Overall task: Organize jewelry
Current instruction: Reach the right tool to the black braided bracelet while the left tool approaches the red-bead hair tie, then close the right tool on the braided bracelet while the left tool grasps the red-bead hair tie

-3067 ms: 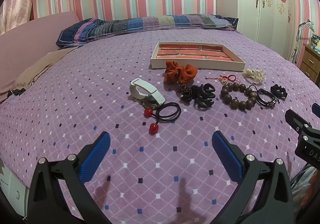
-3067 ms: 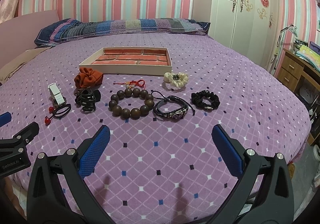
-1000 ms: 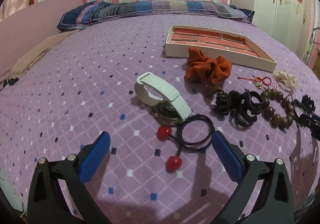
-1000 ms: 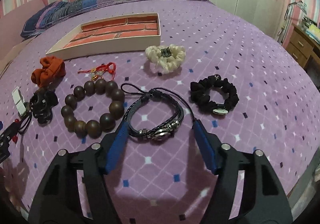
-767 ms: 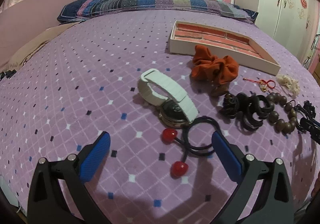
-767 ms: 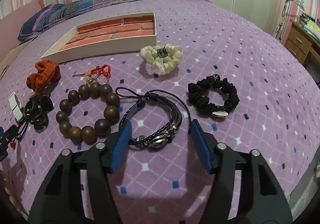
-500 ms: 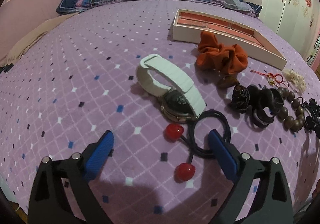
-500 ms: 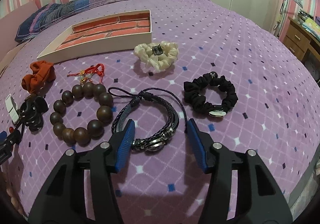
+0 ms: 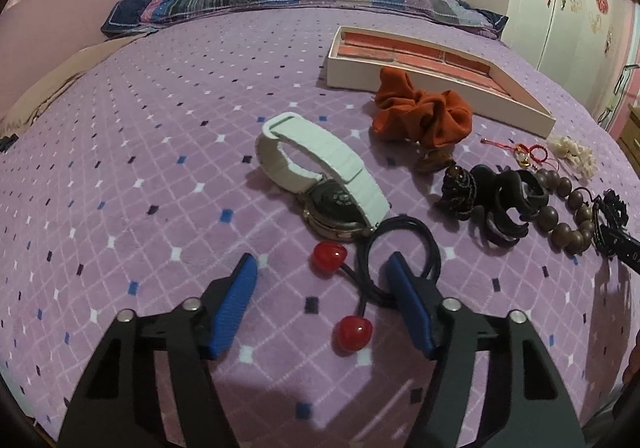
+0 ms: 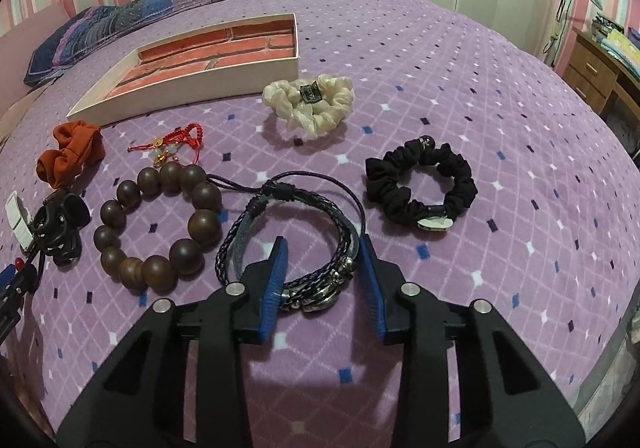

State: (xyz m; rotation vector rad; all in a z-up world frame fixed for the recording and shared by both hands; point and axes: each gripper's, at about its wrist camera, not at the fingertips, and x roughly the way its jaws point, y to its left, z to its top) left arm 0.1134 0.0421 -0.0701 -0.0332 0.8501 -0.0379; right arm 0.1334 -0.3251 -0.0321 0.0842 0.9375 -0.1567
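Jewelry lies in a row on the purple bedspread. My left gripper [image 9: 322, 288] is open low over the black hair tie with two red beads [image 9: 362, 276]; its jaws stand on either side of the beads. The white-strap watch [image 9: 320, 172] lies just beyond. My right gripper [image 10: 322, 260] is partly closed, jaws on either side of the near edge of the braided leather bracelet [image 10: 296, 232], not clamped. The shallow white tray with brick-pattern lining [image 10: 276, 66] [image 9: 440, 80] stands behind the row.
Also on the bed: orange scrunchie [image 9: 420, 116], black claw clip [image 9: 500, 200], wooden bead bracelet [image 10: 156, 220], red cord charm [image 10: 172, 146], cream scrunchie [image 10: 312, 100], black scrunchie [image 10: 420, 184]. Pillows lie at the back; a wardrobe and wooden nightstand [image 10: 600, 76] stand to the right.
Both grippers moved forward and down toward the bed. The left jaws narrowed around the red-bead hair tie; the right jaws narrowed around the braided bracelet.
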